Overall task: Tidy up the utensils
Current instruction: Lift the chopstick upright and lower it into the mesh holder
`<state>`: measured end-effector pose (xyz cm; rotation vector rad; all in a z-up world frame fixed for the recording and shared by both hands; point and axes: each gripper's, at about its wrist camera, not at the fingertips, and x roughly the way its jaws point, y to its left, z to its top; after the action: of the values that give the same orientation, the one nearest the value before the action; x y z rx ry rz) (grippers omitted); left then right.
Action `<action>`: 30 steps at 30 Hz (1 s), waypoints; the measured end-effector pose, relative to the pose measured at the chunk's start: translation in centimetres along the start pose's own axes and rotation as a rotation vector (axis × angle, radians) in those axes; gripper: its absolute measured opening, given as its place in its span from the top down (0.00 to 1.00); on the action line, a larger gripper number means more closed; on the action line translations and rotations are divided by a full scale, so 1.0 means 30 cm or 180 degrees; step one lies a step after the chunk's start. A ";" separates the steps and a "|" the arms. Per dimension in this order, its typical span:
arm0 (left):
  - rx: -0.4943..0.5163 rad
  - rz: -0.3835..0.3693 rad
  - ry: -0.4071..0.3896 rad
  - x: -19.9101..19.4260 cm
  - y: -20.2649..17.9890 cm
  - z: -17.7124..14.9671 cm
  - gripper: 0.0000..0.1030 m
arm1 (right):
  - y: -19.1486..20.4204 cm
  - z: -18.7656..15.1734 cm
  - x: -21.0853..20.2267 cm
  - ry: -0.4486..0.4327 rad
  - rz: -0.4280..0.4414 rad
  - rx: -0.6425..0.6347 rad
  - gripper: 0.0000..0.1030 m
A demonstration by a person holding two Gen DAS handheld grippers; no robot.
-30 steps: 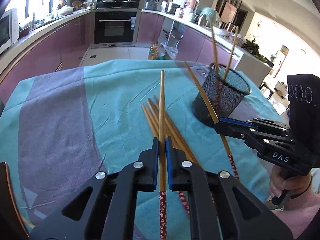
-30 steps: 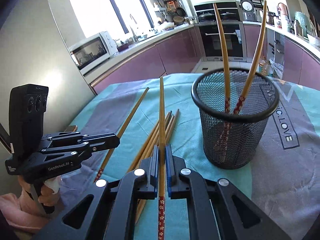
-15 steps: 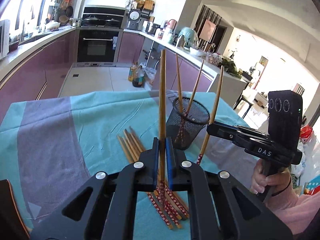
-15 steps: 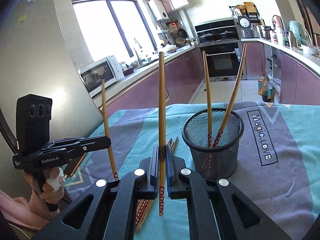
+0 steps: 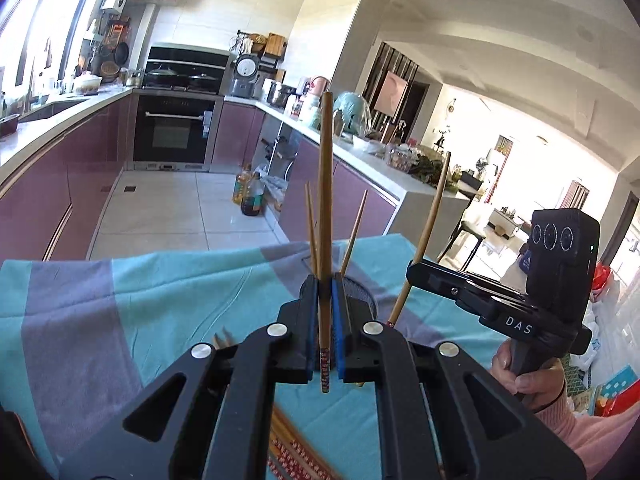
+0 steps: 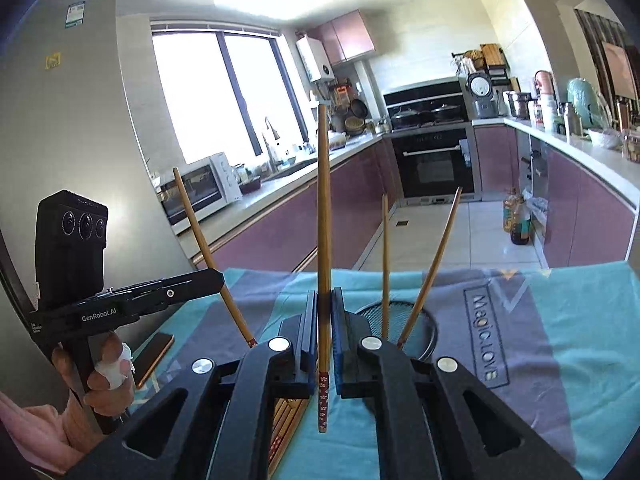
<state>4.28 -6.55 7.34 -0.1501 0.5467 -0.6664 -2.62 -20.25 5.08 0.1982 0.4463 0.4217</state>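
Left wrist: chopstick point(image 5: 325, 208) in hand-held gripper point(image 5: 325, 332)

The left gripper point(image 5: 327, 320) fills the foreground of its own wrist view, its black arms converging on two blue-lined jaws pressed closed around a thin chopstick point(image 5: 325, 208) that stands nearly upright. In the right wrist view, the same gripper juts in sideways from the left, gripped low on its handle by the left hand point(image 6: 102, 376), one finger wrapped in white tape. The right gripper point(image 6: 325, 328) likewise clamps a second chopstick point(image 6: 323, 216) upright between closed jaws. In the left wrist view, the right hand point(image 5: 528, 376), in a pink sleeve point(image 5: 600, 436), grips its handle.
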 end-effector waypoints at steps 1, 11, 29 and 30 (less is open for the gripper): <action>0.0006 -0.0017 -0.0036 0.002 -0.011 0.019 0.93 | -0.003 0.010 -0.003 -0.0028 -0.0018 -0.0009 0.95; 0.0121 0.0001 -0.0243 0.029 -0.096 0.154 0.93 | -0.052 0.104 -0.001 -0.0238 -0.0157 -0.0065 0.95; 0.0324 0.0223 0.0393 0.258 -0.107 0.060 0.93 | -0.109 0.020 0.172 0.0251 -0.0387 -0.0009 0.95; 0.0329 0.0214 0.0426 0.265 -0.107 0.053 0.93 | -0.110 0.013 0.175 0.0286 -0.0391 -0.0010 0.95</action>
<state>8.56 -14.07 6.22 0.0101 0.6415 -0.6407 3.01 -20.95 2.56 0.1484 0.5429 0.3116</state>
